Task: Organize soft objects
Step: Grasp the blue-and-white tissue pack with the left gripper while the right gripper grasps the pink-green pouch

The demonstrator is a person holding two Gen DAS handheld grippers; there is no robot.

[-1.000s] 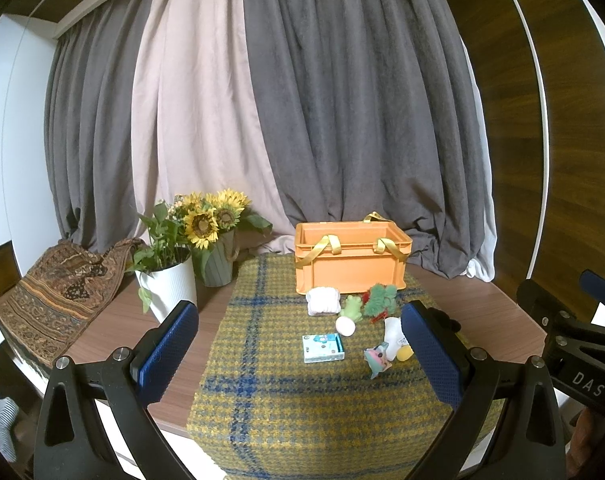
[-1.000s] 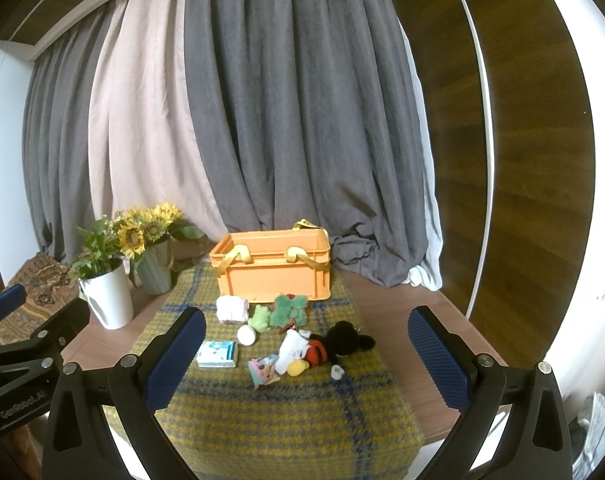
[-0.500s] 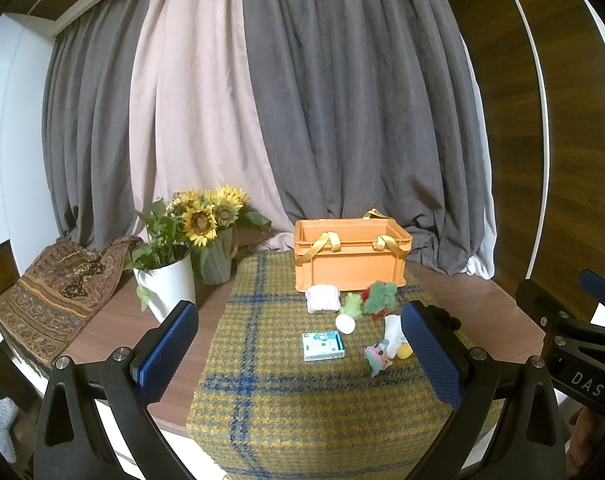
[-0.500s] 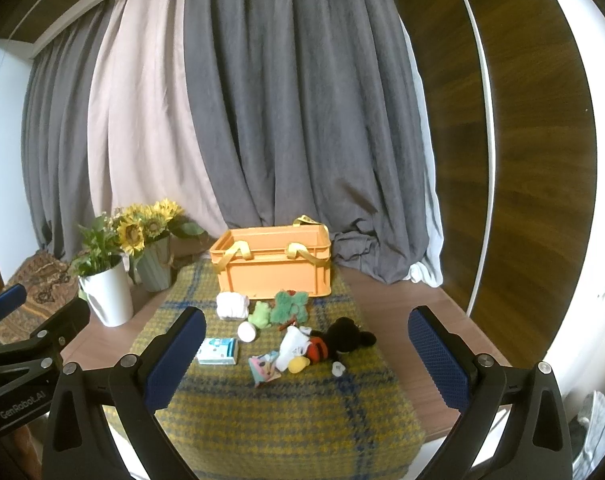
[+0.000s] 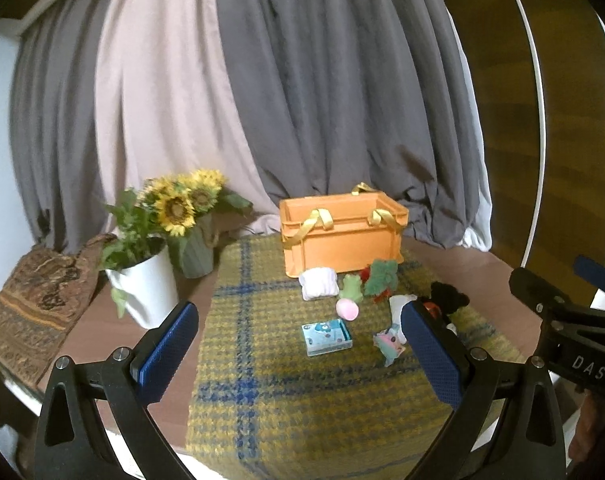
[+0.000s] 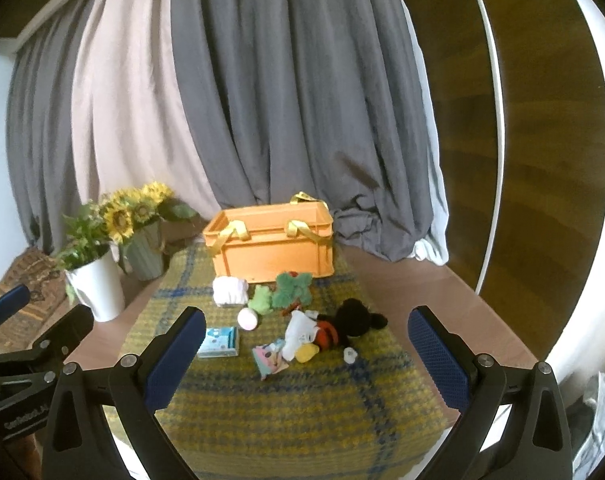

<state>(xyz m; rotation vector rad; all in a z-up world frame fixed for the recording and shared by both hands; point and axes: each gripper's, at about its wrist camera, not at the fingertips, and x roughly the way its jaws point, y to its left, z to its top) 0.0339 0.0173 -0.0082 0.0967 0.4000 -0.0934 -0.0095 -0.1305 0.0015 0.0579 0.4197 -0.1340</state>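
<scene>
Both jaws stood wide apart, empty. Before the orange plastic crate (image 6: 273, 246) lay a black-headed plush mouse doll (image 6: 334, 326): light and squashy, probably best pinched at its red middle.

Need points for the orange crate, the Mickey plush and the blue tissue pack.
orange crate (image 6: 278, 256), right wrist view, on its front wall.
Mickey plush (image 6: 352, 318), right wrist view, on the black head.
blue tissue pack (image 5: 326, 336), left wrist view, on its printed top face.
</scene>
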